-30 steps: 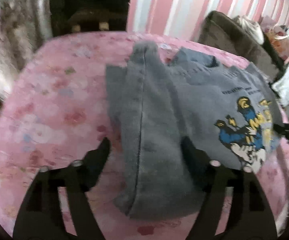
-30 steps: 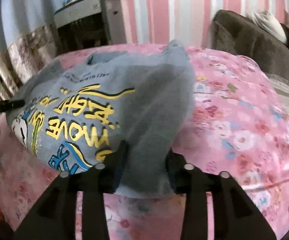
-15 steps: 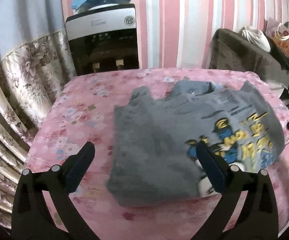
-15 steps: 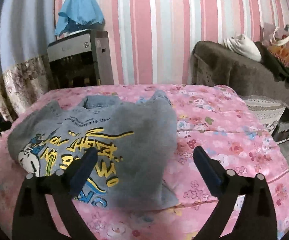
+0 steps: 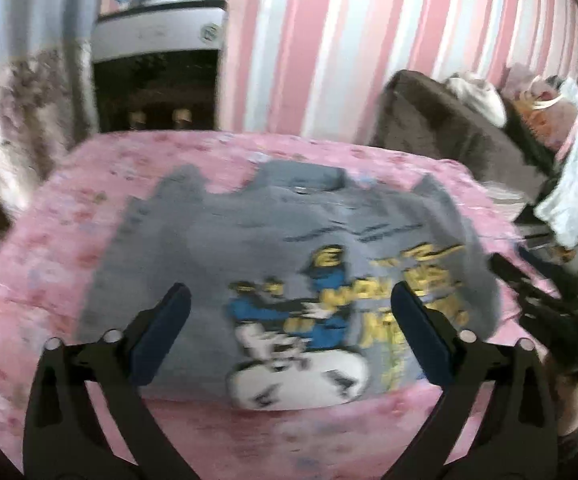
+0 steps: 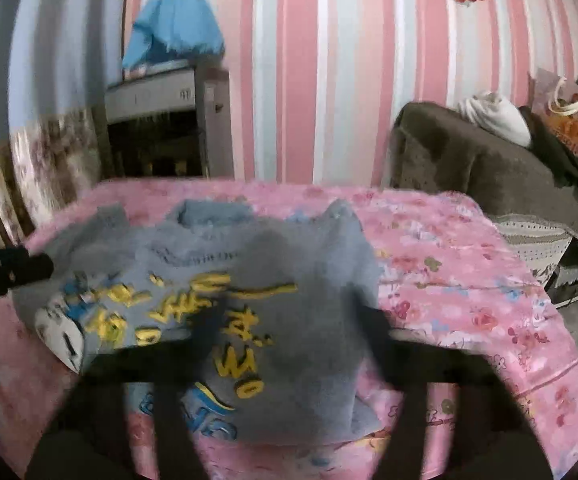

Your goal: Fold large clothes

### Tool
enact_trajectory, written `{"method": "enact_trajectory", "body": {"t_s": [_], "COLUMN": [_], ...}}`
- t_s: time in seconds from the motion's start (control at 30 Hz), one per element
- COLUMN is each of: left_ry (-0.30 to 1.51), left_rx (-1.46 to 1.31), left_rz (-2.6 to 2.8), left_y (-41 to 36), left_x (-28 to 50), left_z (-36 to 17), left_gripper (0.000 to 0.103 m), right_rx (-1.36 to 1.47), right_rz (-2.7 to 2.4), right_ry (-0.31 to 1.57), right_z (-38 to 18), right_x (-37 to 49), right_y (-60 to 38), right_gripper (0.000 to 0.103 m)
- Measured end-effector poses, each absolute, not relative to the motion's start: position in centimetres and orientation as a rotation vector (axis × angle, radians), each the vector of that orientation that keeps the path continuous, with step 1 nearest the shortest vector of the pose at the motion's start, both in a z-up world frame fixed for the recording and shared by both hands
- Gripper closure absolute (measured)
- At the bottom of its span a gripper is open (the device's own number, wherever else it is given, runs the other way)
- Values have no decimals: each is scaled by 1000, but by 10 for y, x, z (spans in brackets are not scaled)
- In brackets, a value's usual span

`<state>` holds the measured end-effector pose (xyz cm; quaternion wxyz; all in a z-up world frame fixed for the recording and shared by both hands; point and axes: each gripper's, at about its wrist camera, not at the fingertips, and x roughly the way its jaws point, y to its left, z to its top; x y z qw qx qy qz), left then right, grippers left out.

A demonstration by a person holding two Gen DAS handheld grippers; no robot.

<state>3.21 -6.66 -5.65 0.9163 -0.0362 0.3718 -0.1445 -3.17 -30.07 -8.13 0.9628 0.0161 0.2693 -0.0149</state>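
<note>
A grey sweatshirt [image 5: 289,240] with a blue and yellow cartoon print lies flat on the pink floral bed cover [image 5: 69,240], both sleeves folded in over its body. My left gripper [image 5: 289,294] hovers over its near hem, jaws wide and closing slightly, with nothing between them. In the right wrist view the sweatshirt [image 6: 289,264] lies under my right gripper [image 6: 291,316]. That gripper is blurred and its jaws are closing, and I see no cloth caught between them. Each gripper shows in the other's view: the right one [image 5: 529,296], the left one [image 6: 5,272].
A water dispenser [image 5: 157,60] under a blue cloth stands behind the bed against the striped wall. A brown sofa [image 6: 489,172] piled with clothes and bags sits to the right. A flowered curtain [image 5: 9,128] hangs at the left. Bare bed cover [image 6: 469,280] lies right of the sweatshirt.
Both grippers let go of the folded-in sleeves, opened wide and drew back upward. The left one has swung right over the print. The right jaws have narrowed again.
</note>
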Motion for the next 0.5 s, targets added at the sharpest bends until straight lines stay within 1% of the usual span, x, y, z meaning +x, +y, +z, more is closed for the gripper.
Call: {"method": "enact_trajectory", "body": {"t_s": [0.03,0.07,0.1,0.13,0.17,0.27,0.3,0.33,0.4,0.43,0.5], "left_ry": [780,802,825,835,840,838,833,830,839,852,887], "left_rx": [-74,-69,-60,-50,-42,-4,4,11,21,26,34], "left_rz": [-308,-322,-333,-338,-341,-325,-317,-312,-317,-318,-321], "left_y": [-72,-77,-85,-91,-97,-113,-116,-118,-123,-123,-125], "left_x": [34,37,41,43,44,44,44,45,50,53,59], "left_z": [-60,-65,-71,-75,-79,-90,-91,-92,-97,-100,-110], "left_gripper": [34,55,67,81,85,86,86,86,87,87,87], "right_rx": [47,61,72,81,90,117,130,139,164,176,205], "right_rz": [-23,-18,-16,-14,-14,-18,-22,-25,-42,-50,-56], "right_ry": [566,574,582,589,592,612,617,622,634,638,653], "right_z": [-85,-88,-90,-92,-94,-98,-101,-103,-109,-112,-119], "right_x": [-29,-28,-28,-28,-30,-34,-37,-38,-44,-46,-48], "right_y": [-304,-306,-309,-312,-315,-321,-323,-325,-331,-333,-339], "right_gripper": [64,64,64,64,62,61,56,46,34,31,29]}}
